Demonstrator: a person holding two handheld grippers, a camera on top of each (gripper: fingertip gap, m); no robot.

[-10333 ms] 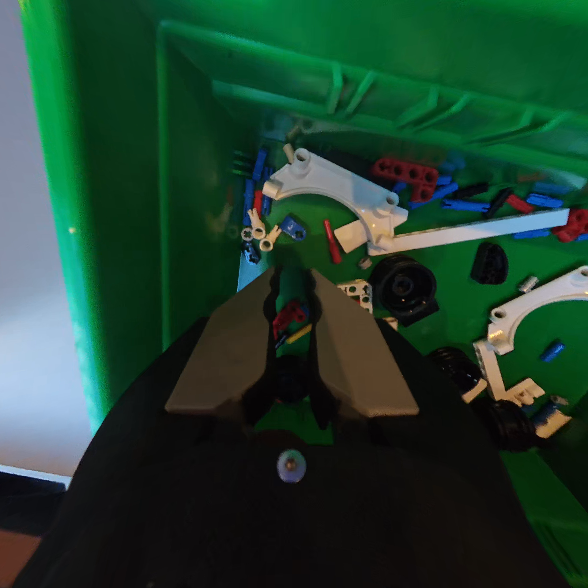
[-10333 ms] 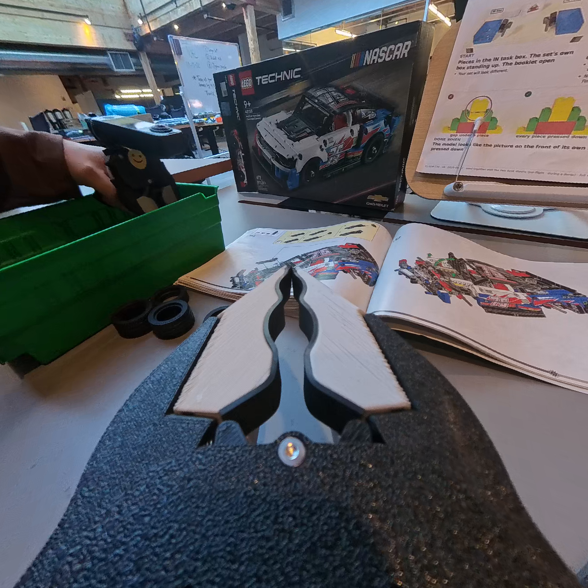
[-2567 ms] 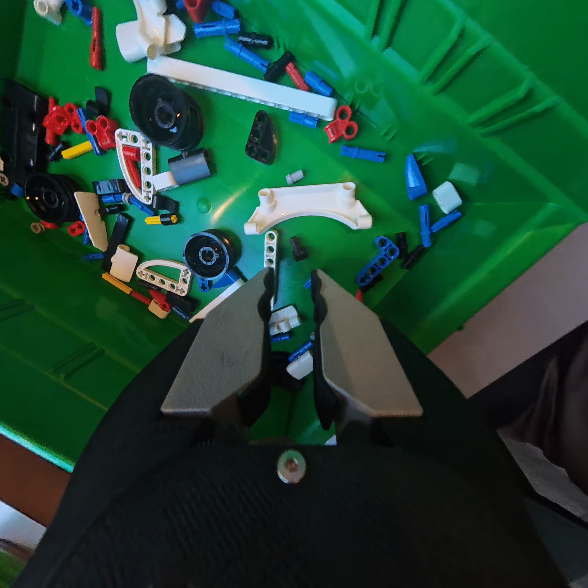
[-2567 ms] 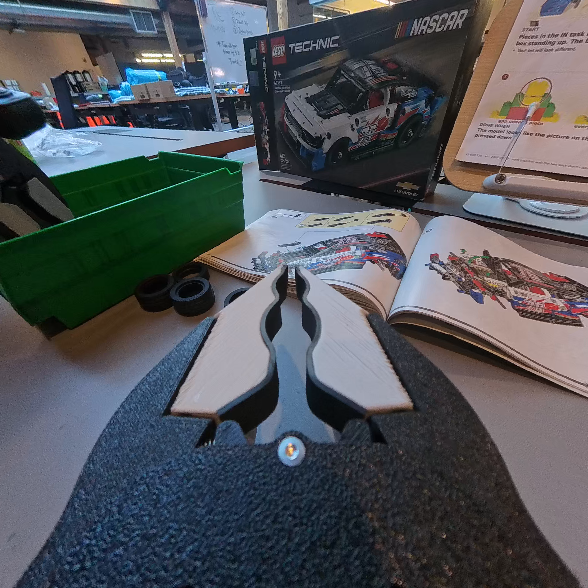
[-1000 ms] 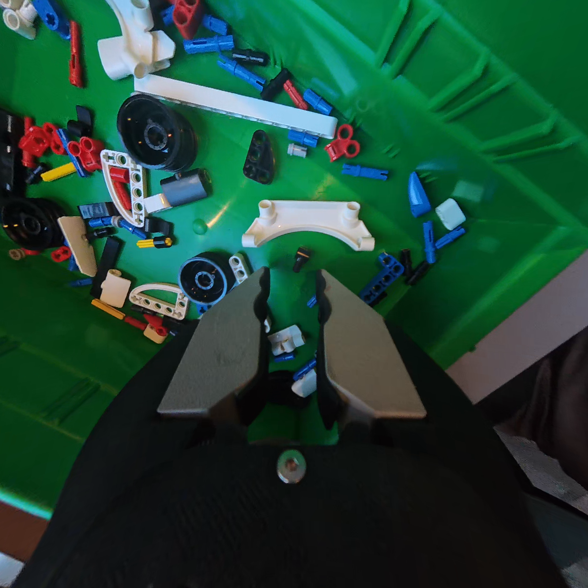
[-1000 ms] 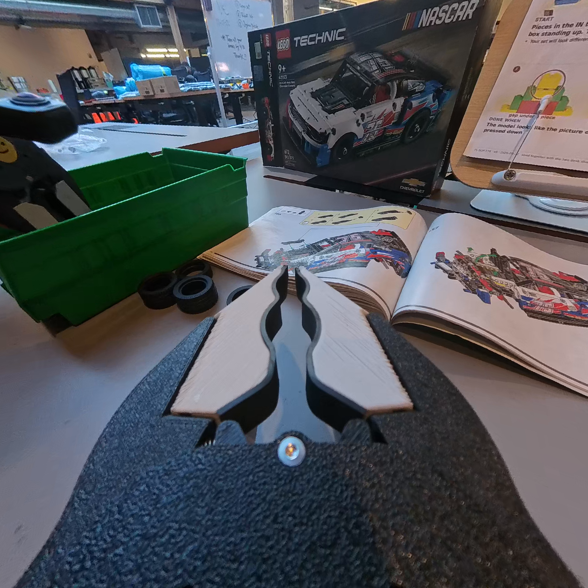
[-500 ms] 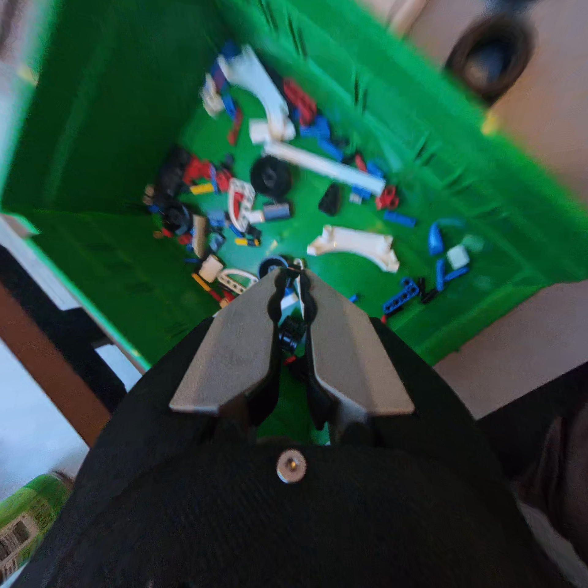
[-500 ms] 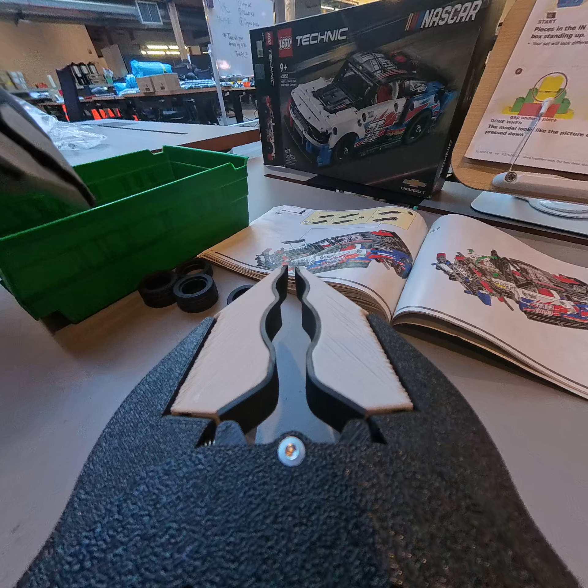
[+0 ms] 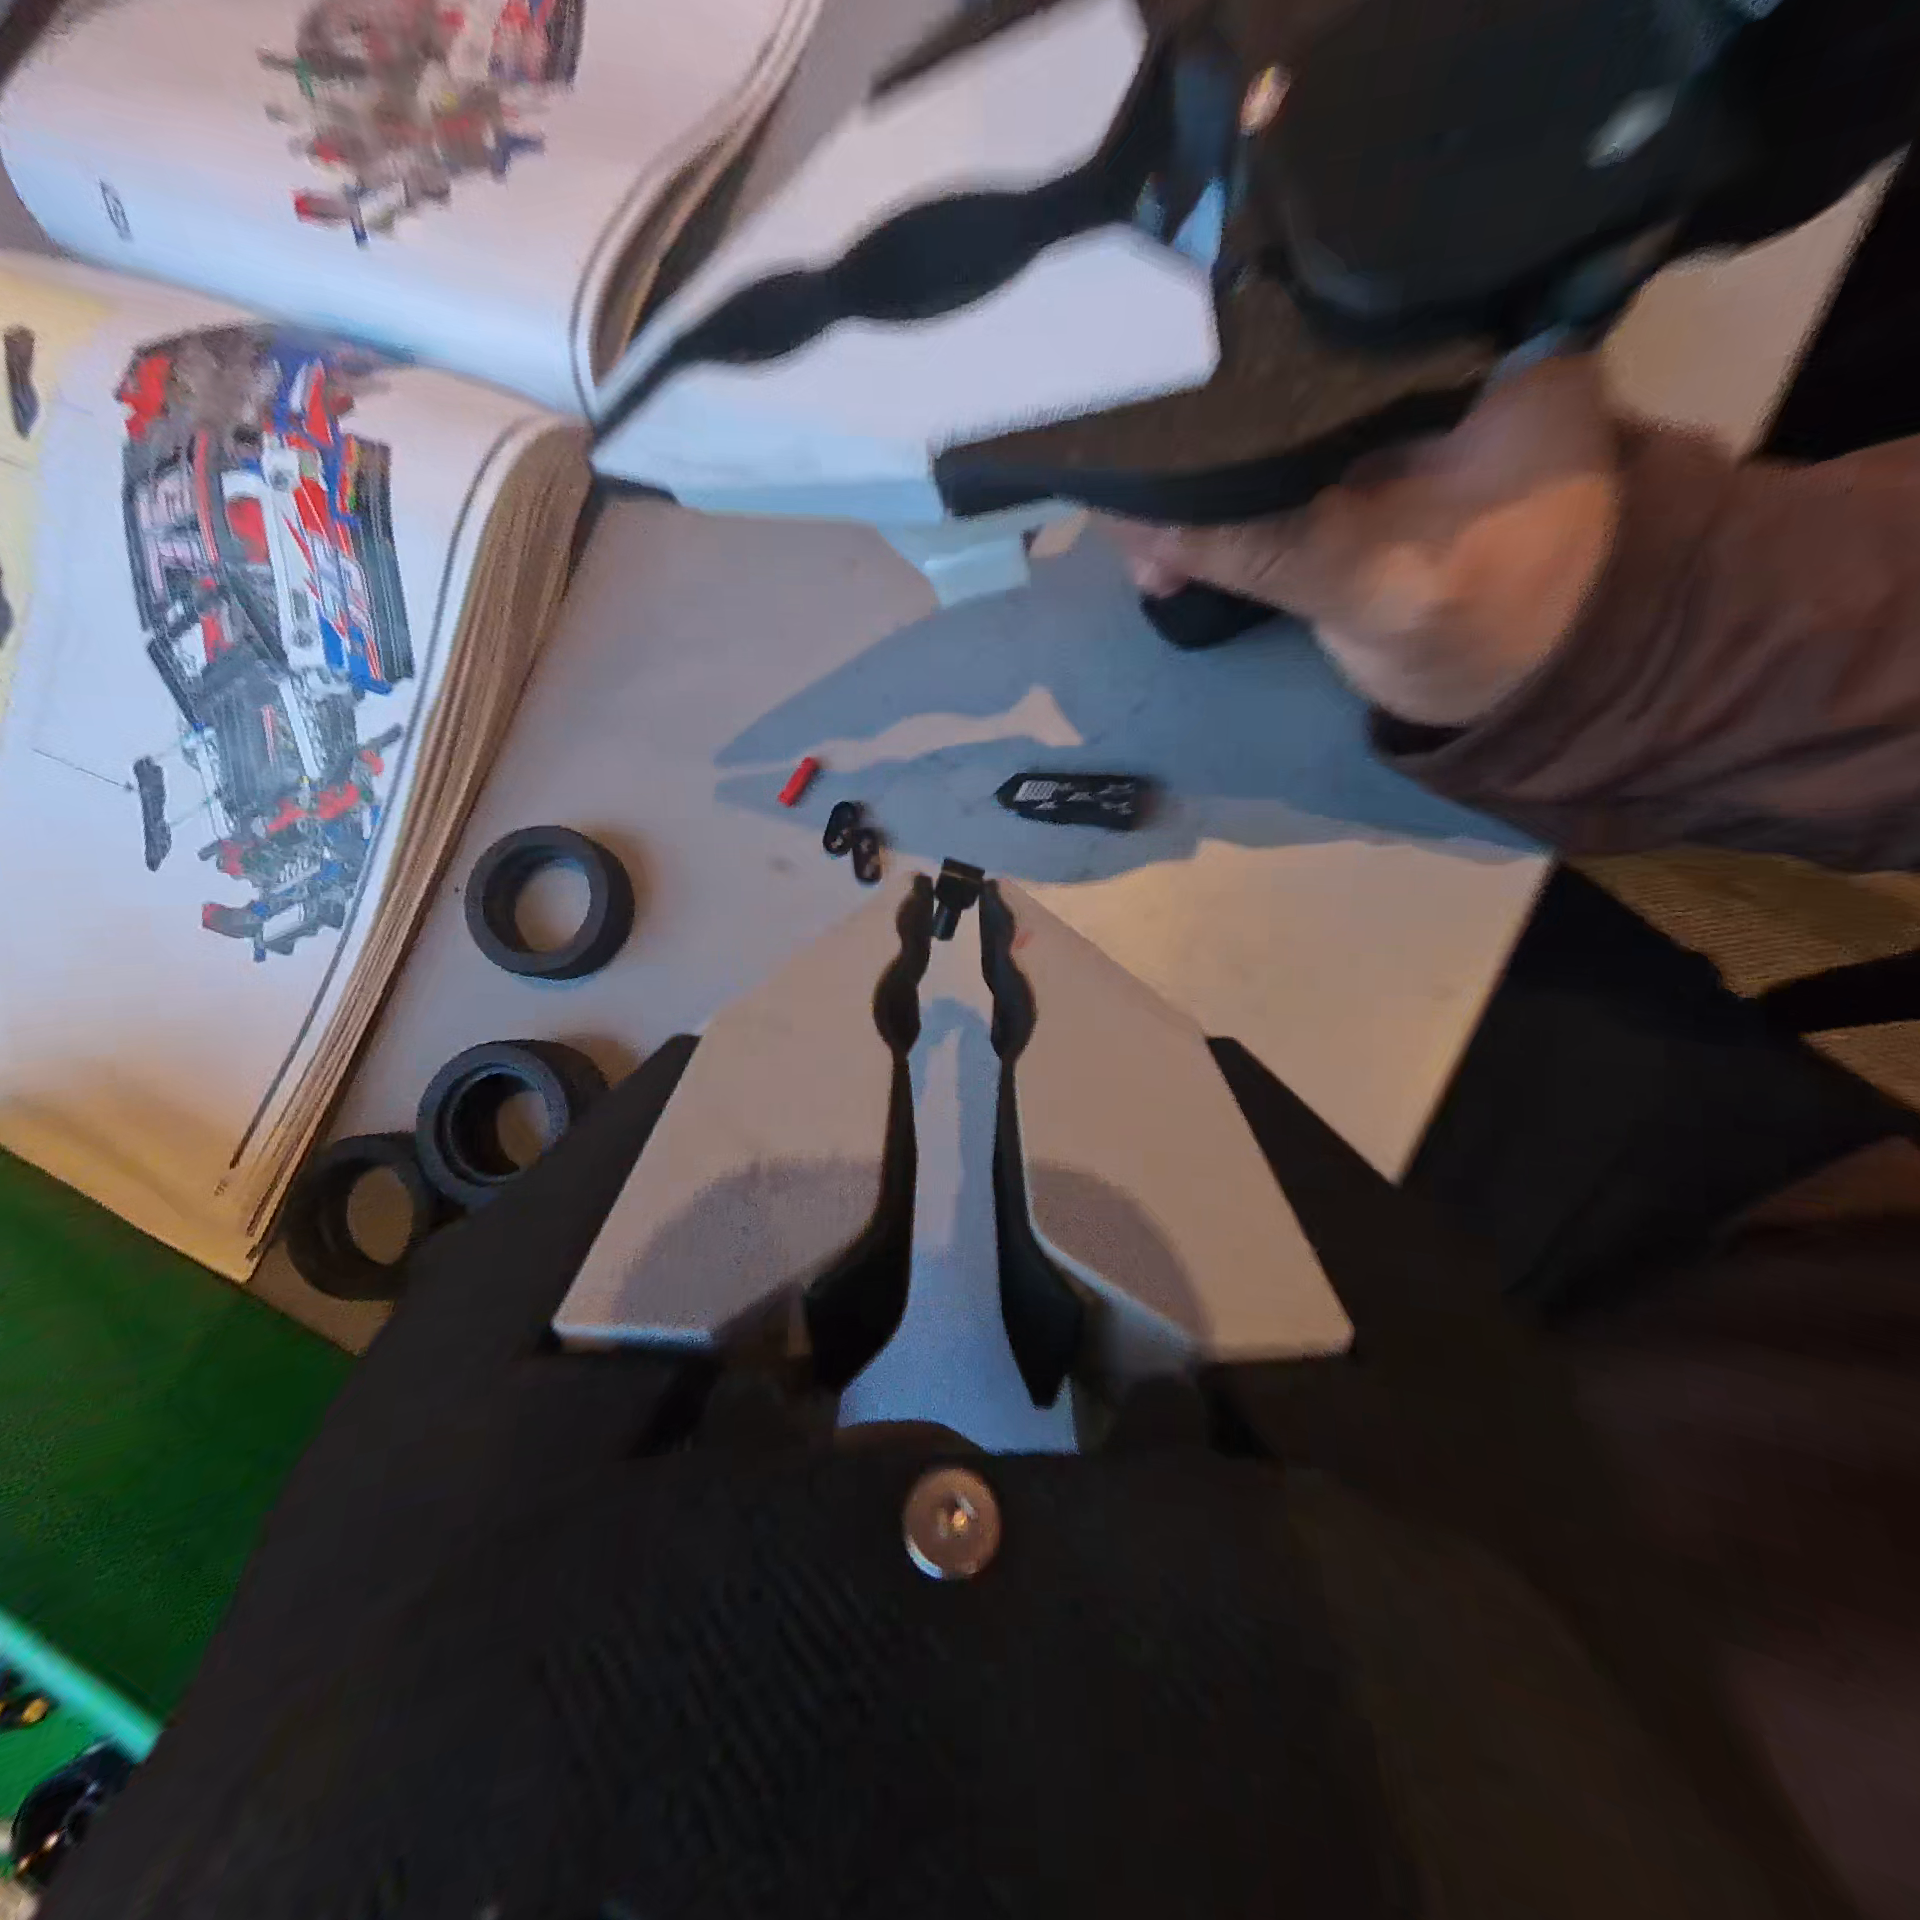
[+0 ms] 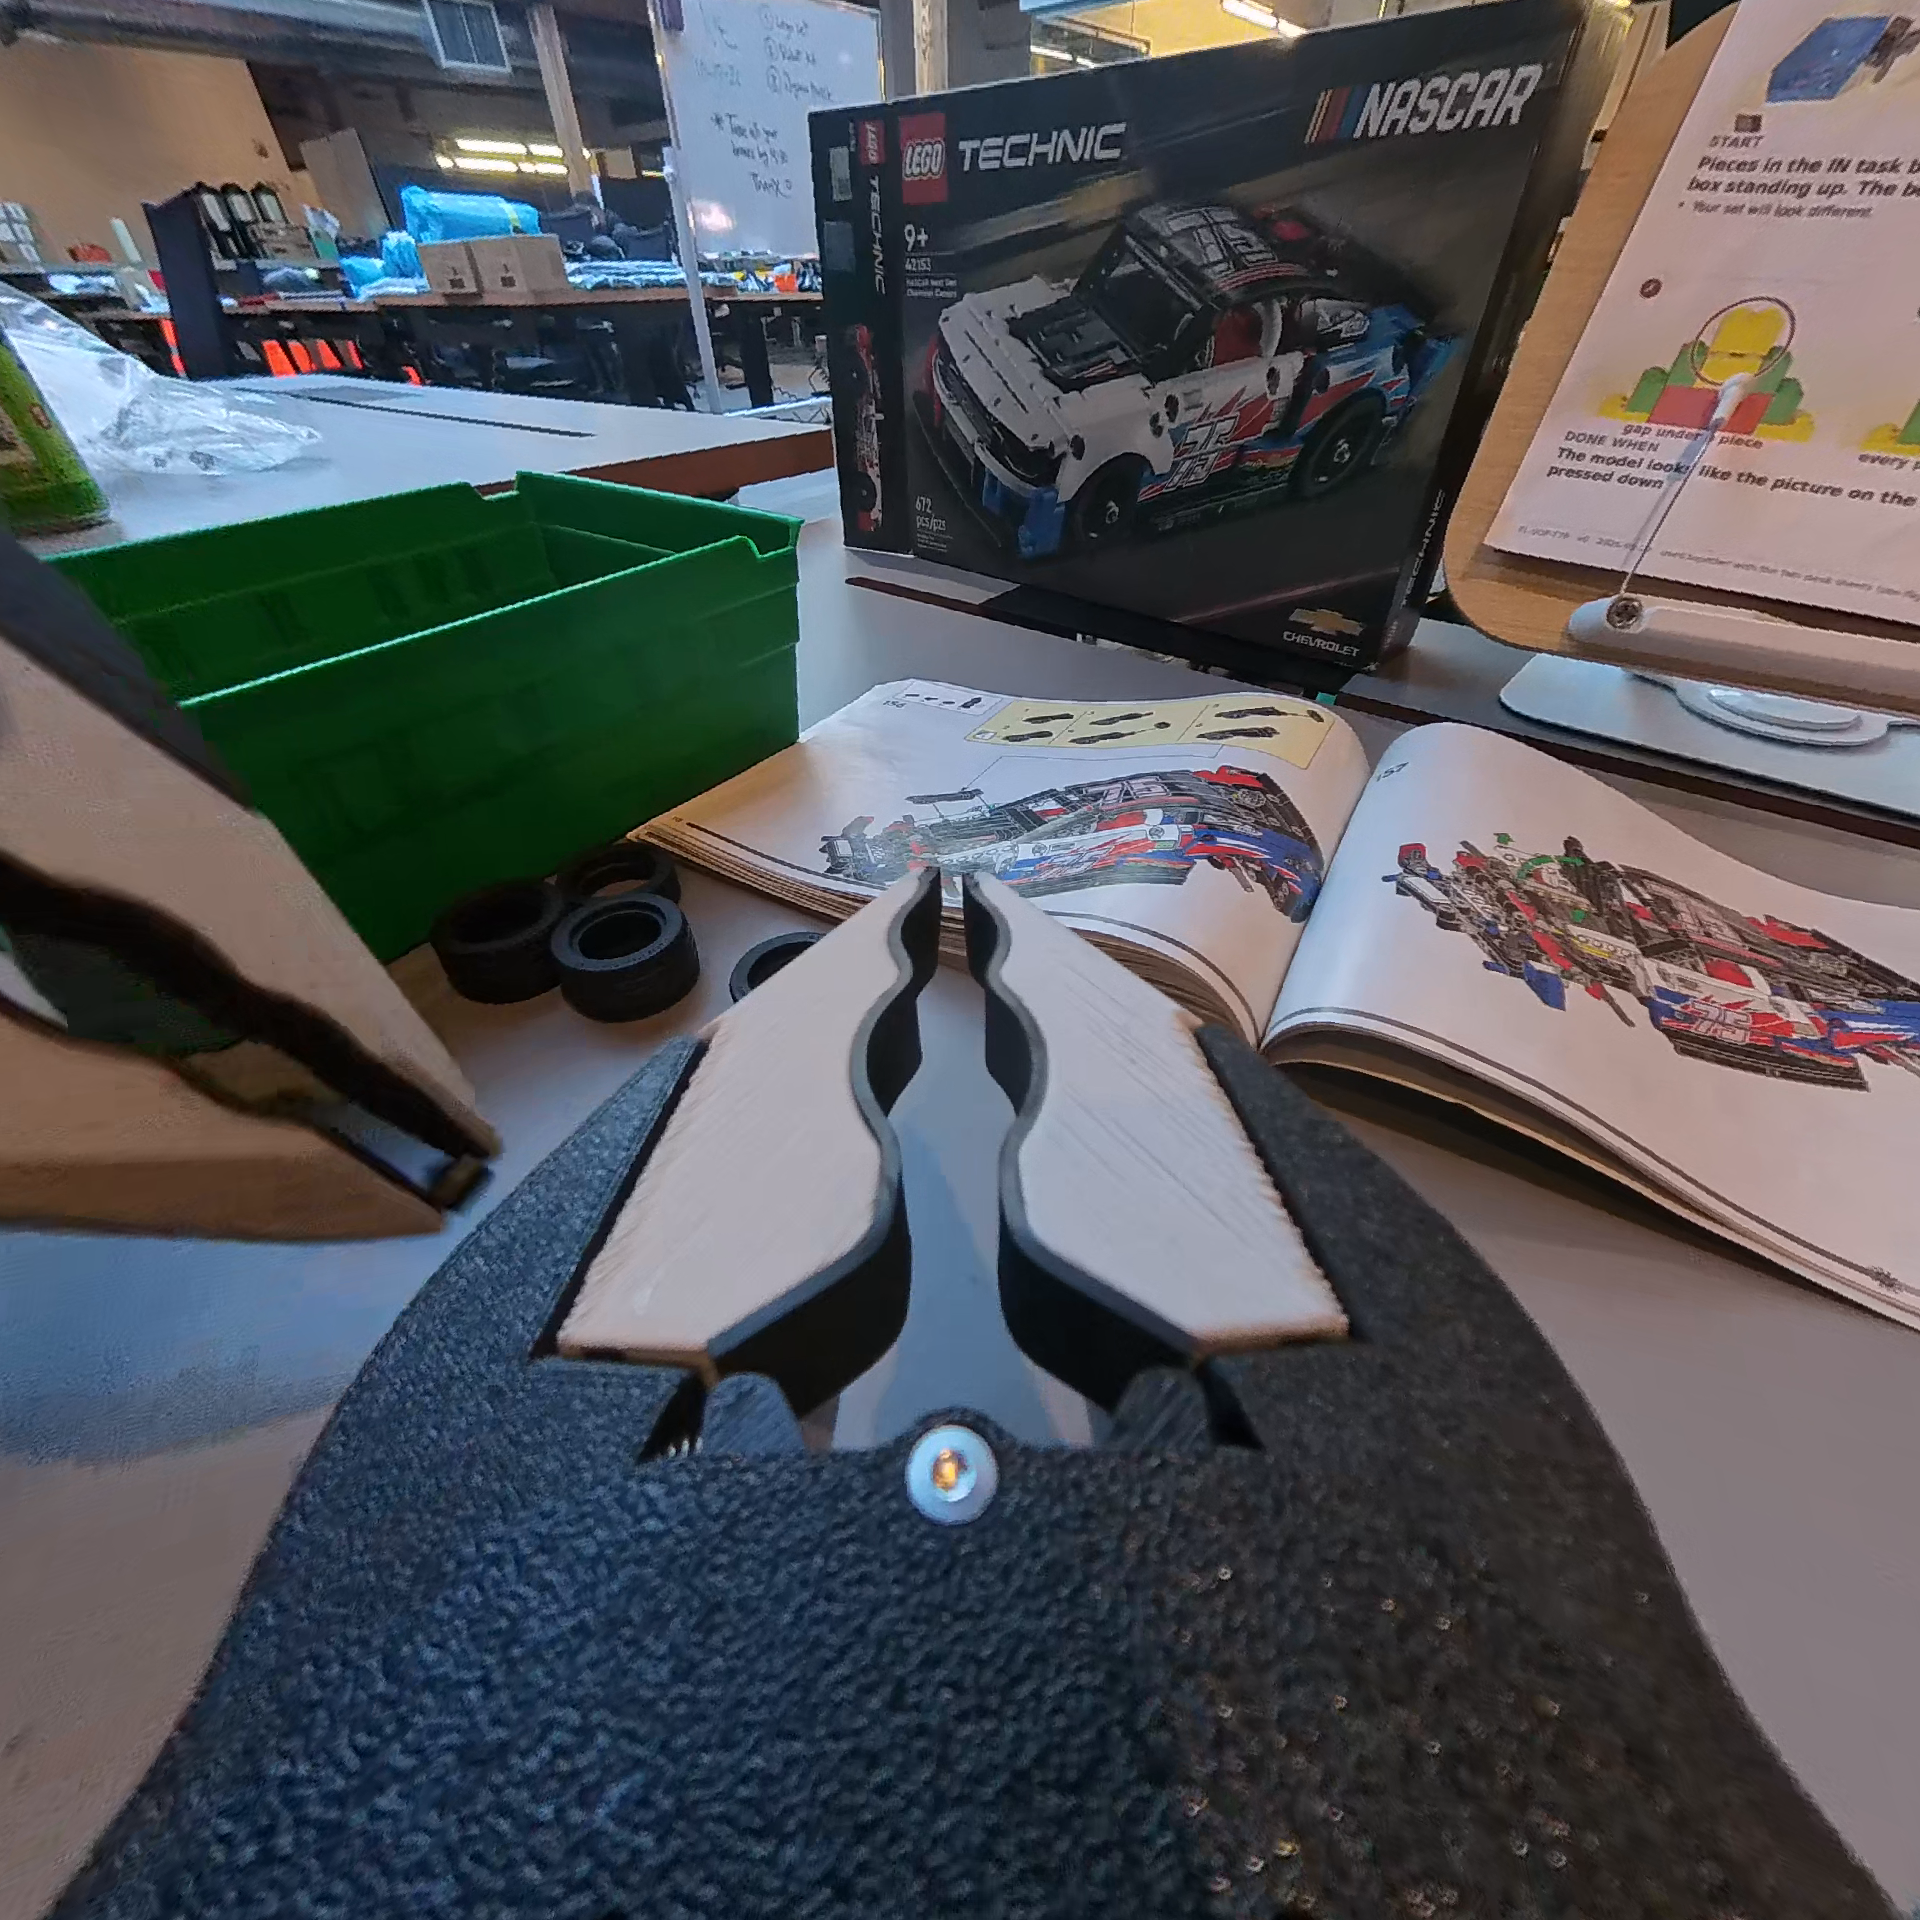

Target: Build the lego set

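Left gripper pinches a small black pin over the table – near three black tyres. Right gripper – jaws nearly together, nothing between them.

Bare grey tabletop lies open right of centre; three black rubber tyres and the open paper instruction booklet crowd the left.

Left hand-held gripper pinching small black pin; right hand-held gripper nearly closed, empty.
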